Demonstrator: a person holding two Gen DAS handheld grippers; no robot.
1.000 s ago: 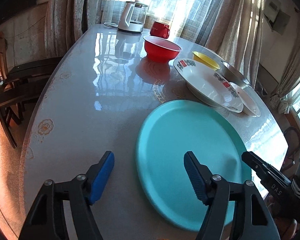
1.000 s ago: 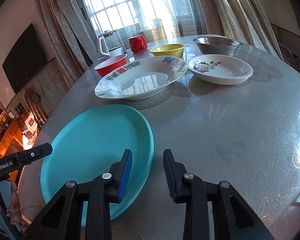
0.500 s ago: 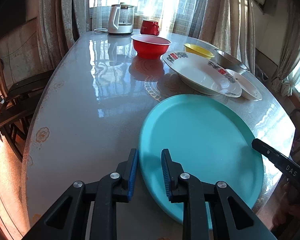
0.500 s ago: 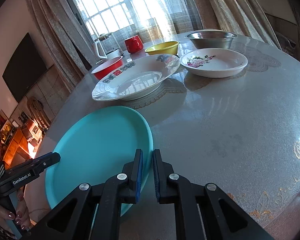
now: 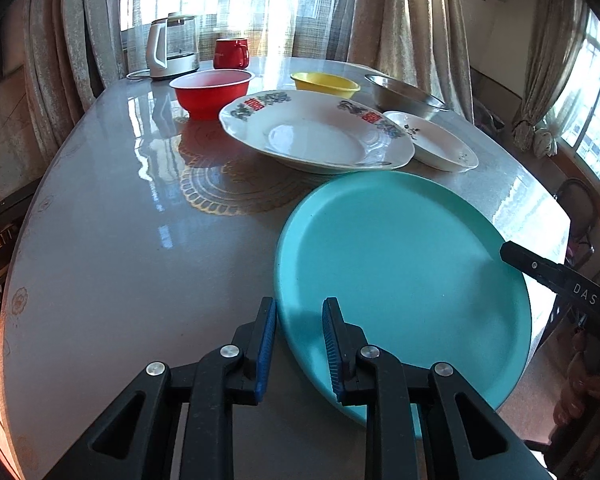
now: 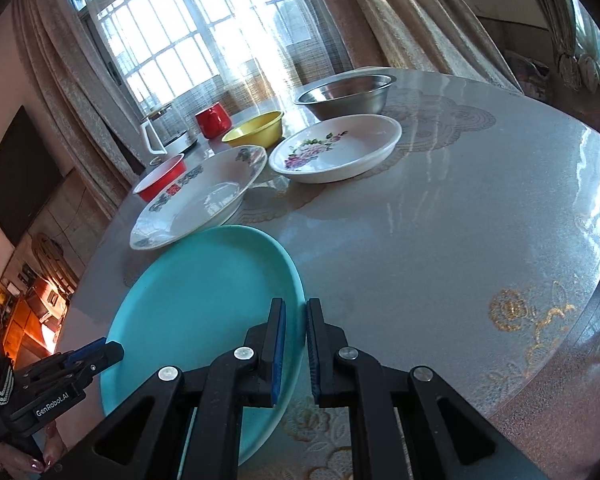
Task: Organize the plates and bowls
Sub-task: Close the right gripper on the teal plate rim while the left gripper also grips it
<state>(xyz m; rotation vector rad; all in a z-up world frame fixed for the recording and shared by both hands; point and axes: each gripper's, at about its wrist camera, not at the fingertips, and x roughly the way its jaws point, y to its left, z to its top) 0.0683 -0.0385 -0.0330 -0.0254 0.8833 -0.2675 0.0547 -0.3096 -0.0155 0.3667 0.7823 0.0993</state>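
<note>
A large teal plate (image 5: 400, 264) is held off the table, tilted, in both grippers; it also shows in the right wrist view (image 6: 204, 300). My left gripper (image 5: 299, 320) is shut on its near left rim. My right gripper (image 6: 296, 320) is shut on its right rim. Behind it sit a large white patterned plate (image 5: 316, 136), a small flowered plate (image 6: 336, 148), a red bowl (image 5: 210, 90), a yellow bowl (image 5: 325, 84) and a steel bowl (image 6: 344, 94).
A glass kettle (image 5: 174, 48) and a red mug (image 5: 230, 53) stand at the table's far edge by the curtained window. The round glossy table (image 6: 460, 220) has bare surface to the right. Chairs stand at the left (image 5: 4, 216).
Both grippers closed from open onto the teal plate's rim. The plate has risen and moved toward the white patterned plate.
</note>
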